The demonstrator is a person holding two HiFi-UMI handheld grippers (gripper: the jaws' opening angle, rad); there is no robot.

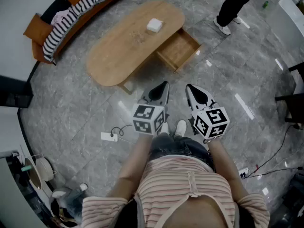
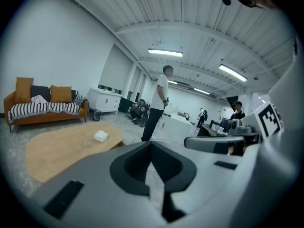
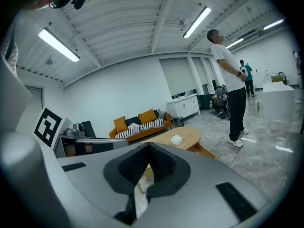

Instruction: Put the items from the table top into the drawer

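Left gripper and right gripper both closed, nothing between jaws, side by side over grey floor, white box on oval wooden table, well apart from both, drawer pulled open.

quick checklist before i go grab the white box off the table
1. Drawer open: ok, pulled out and looks empty.
2. White box free to grab: ok, it lies alone on the table.
3. Left gripper ready: not ok, empty but jaws together.
4. Right gripper ready: not ok, empty but jaws together.
5. Table within reach: not ok, it stands well ahead of both grippers.
6. Approach clear: cannot tell, a standing person is near the drawer.
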